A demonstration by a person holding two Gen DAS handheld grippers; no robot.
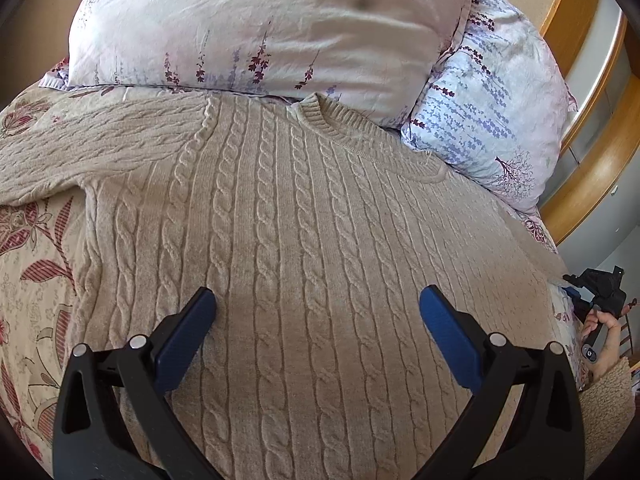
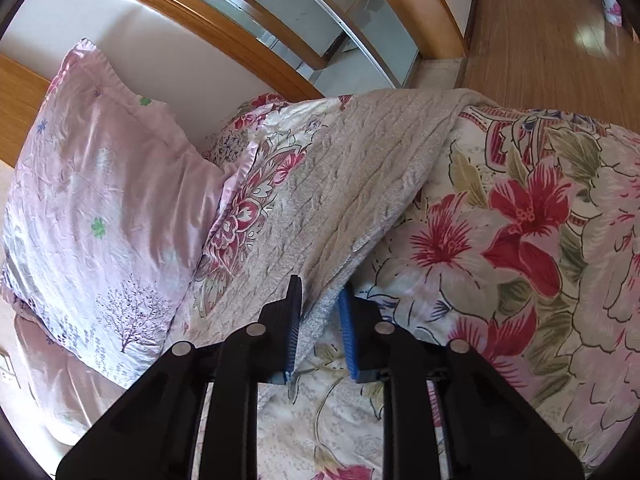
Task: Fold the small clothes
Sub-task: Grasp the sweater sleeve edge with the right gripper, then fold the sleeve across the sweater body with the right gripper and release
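A beige cable-knit sweater (image 1: pixel 288 216) lies spread flat on the bed, neck toward the pillows, one sleeve reaching out to the left. My left gripper (image 1: pixel 318 300) is open and empty, hovering over the sweater's body. In the right wrist view my right gripper (image 2: pixel 322 300) is shut on the edge of the sweater's sleeve (image 2: pixel 360 184), which stretches away over the bedspread to the bed's far edge. The right gripper also shows at the right edge of the left wrist view (image 1: pixel 596 288), held by a hand.
Two pale floral pillows (image 1: pixel 256 28) (image 1: pixel 488 120) lie just beyond the sweater's neck. A floral bedspread (image 2: pixel 520 240) covers the bed. A curved wooden headboard (image 1: pixel 592 128) stands at the right. Wooden floor (image 2: pixel 540 40) lies past the bed's edge.
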